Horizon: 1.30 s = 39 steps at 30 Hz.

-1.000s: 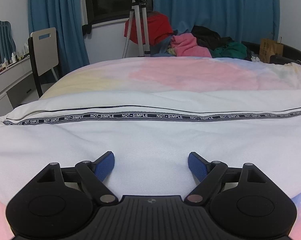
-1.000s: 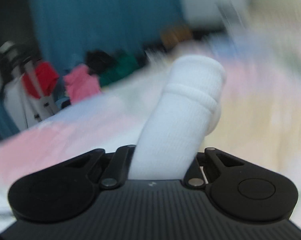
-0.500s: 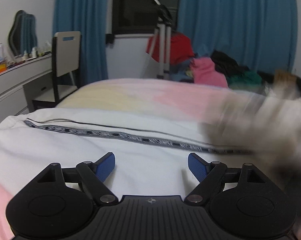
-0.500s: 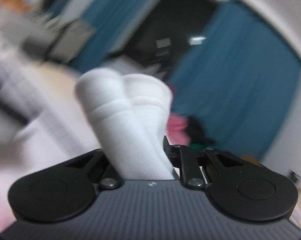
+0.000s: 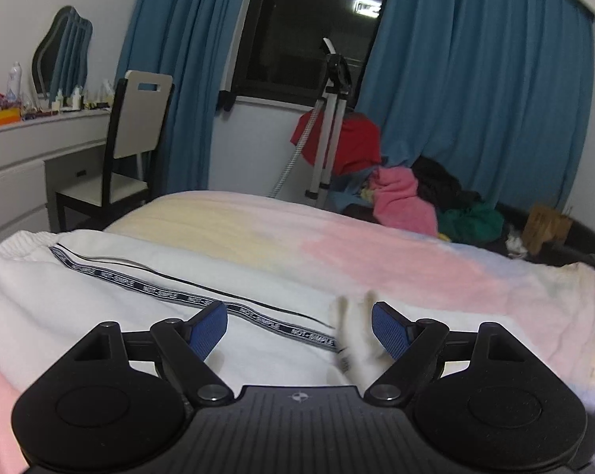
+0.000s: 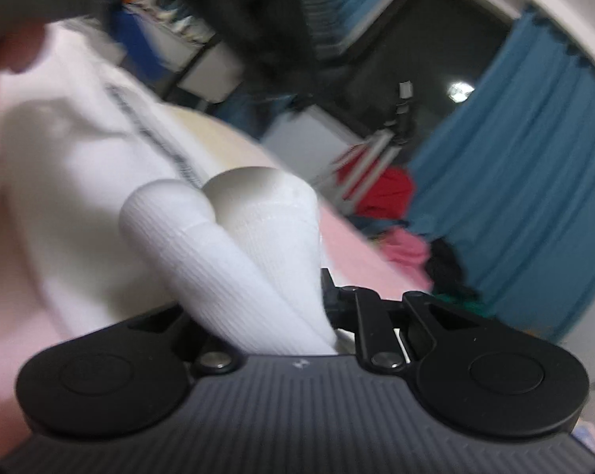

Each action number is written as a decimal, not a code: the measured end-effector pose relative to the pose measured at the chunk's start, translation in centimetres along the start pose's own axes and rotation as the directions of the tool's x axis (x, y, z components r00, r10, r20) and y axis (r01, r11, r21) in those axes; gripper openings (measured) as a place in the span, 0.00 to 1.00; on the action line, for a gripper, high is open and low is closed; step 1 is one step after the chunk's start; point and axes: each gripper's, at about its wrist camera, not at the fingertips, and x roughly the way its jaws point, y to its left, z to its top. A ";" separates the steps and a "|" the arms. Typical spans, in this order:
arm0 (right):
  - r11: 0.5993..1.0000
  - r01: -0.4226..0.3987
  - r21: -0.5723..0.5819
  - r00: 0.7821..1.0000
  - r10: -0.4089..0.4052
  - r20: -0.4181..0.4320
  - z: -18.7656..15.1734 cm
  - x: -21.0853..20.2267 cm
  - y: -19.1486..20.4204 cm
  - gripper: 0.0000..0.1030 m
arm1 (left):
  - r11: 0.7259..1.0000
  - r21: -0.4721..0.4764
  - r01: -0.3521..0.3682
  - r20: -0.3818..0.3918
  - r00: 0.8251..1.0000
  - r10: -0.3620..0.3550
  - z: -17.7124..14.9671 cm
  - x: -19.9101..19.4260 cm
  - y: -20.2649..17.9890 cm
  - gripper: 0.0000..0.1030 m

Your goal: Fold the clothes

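Observation:
White trousers (image 5: 100, 308) with a dark lettered side band (image 5: 159, 292) lie spread across the bed. My left gripper (image 5: 299, 318) hovers over them, open, blue pads (image 5: 208, 330) far apart. The trousers' ribbed white leg cuffs (image 6: 234, 229) stick out of my right gripper (image 6: 281, 296), which is shut on them; its fingertips are hidden behind the fabric. In the left wrist view these cuffs (image 5: 356, 331) show as a blurred white shape just inside the right pad; whether they touch it I cannot tell. A dark blur at the top of the right wrist view is the left gripper (image 6: 258, 19).
A pastel blanket (image 5: 376, 252) covers the bed. Beyond it stand a tripod (image 5: 329, 118) and a pile of clothes (image 5: 404, 197) against blue curtains. A chair (image 5: 139, 130) and a white dressing table (image 5: 32, 146) are at the left, a brown bag (image 5: 546, 225) at the right.
My right gripper has swung across the bed with the cuffs and rolled, bringing them over the trousers beside the left gripper. The left gripper has risen and rolled, still open.

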 end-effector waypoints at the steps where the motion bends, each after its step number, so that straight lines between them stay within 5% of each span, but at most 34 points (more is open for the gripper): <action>1: 1.000 -0.009 0.001 1.000 0.009 -0.018 -0.3 0.0 0.3 0.15 | 1.000 -0.006 0.016 -0.010 1.000 -0.016 0.0 0.2 0.3 0.79; 5: 0.999 -0.041 0.007 0.997 0.041 -0.068 0.6 0.3 0.3 0.20 | 0.992 -0.079 0.103 -0.055 0.993 -0.108 0.3 1.0 1.7 0.79; 10: 0.975 -0.192 0.109 0.965 0.208 -0.162 2.3 -1.3 -1.7 0.41 | 0.965 -0.158 0.210 -0.057 0.974 -0.221 0.5 0.6 3.1 0.79; 12: 0.938 -0.273 0.214 0.934 0.312 -0.177 2.5 -3.1 -3.4 0.65 | 0.959 -0.157 0.237 -0.070 0.966 -0.251 0.4 0.3 3.0 0.79; 16: 0.826 -0.341 0.448 0.885 0.443 -0.143 1.8 -7.3 -7.5 0.73 | 0.951 -0.118 0.285 -0.112 0.948 -0.298 -0.3 -0.1 2.3 0.79; 23: 0.648 -0.035 0.761 0.949 0.260 -0.178 -2.0 -8.8 -14.9 0.72 | 0.944 -0.019 0.330 -0.189 0.926 -0.327 -2.7 -0.1 0.0 0.72; 26: 0.589 0.084 0.804 0.957 0.176 -0.229 -3.9 -7.9 -16.6 0.73 | 0.945 0.020 0.326 -0.237 0.920 -0.312 -3.8 0.6 -0.7 0.64; 31: 0.646 0.180 0.742 0.929 0.136 -0.344 -6.0 -5.4 -15.7 0.72 | 0.952 0.064 0.300 -0.275 0.922 -0.272 -5.2 1.4 -1.2 0.51; 34: 0.674 0.165 0.720 0.937 0.121 -0.327 -5.2 -3.7 -15.0 0.74 | 0.955 0.091 0.284 -0.272 0.929 -0.250 -5.6 1.5 -1.3 0.44; 39: 0.665 0.169 0.727 0.943 0.106 -0.316 -5.9 -3.1 -14.9 0.72 | 0.942 0.130 0.308 -0.243 0.931 -0.271 -5.1 0.4 -1.9 0.24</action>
